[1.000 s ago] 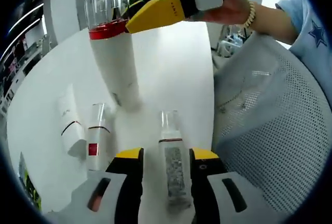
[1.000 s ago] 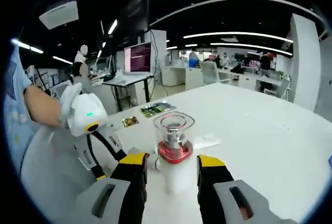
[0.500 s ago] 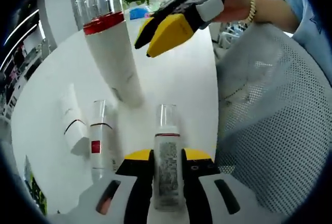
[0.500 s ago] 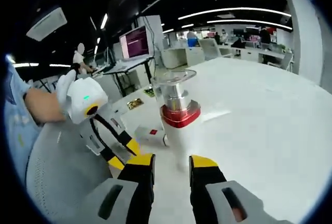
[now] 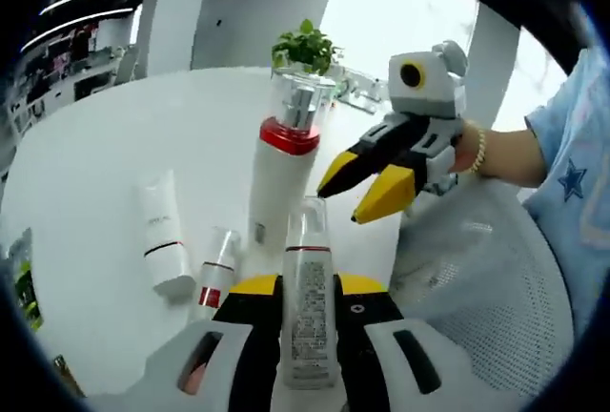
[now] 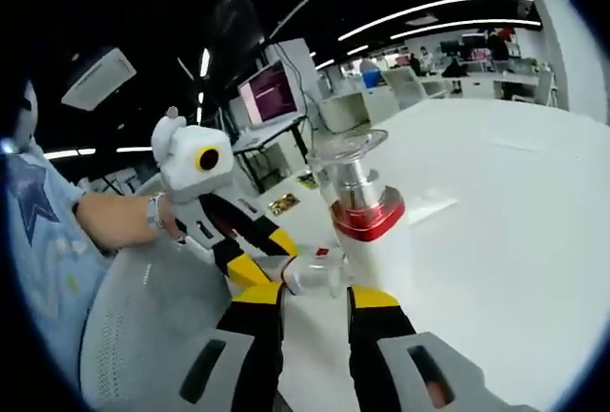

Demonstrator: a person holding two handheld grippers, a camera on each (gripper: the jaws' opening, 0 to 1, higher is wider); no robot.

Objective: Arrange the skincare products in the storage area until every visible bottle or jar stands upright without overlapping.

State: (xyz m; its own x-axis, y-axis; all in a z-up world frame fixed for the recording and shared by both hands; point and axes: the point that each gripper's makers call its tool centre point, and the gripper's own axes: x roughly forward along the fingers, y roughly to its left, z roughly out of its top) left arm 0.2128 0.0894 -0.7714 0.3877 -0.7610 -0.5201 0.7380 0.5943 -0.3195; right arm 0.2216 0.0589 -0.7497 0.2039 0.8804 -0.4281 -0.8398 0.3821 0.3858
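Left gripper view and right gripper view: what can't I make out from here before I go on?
- Bottle in the left gripper, left gripper view: base hidden by the jaws; label print too small.
- Lying tube: lower end behind that gripper.
- Right gripper, right gripper view: the tall bottle base sits behind its jaws; open or shut unclear.

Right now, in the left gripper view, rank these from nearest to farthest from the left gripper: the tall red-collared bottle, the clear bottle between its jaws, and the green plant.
1. The clear bottle, held between the jaws of the left gripper.
2. The tall red-collared bottle, standing upright just beyond it on the white table.
3. The green plant, at the table's far edge.
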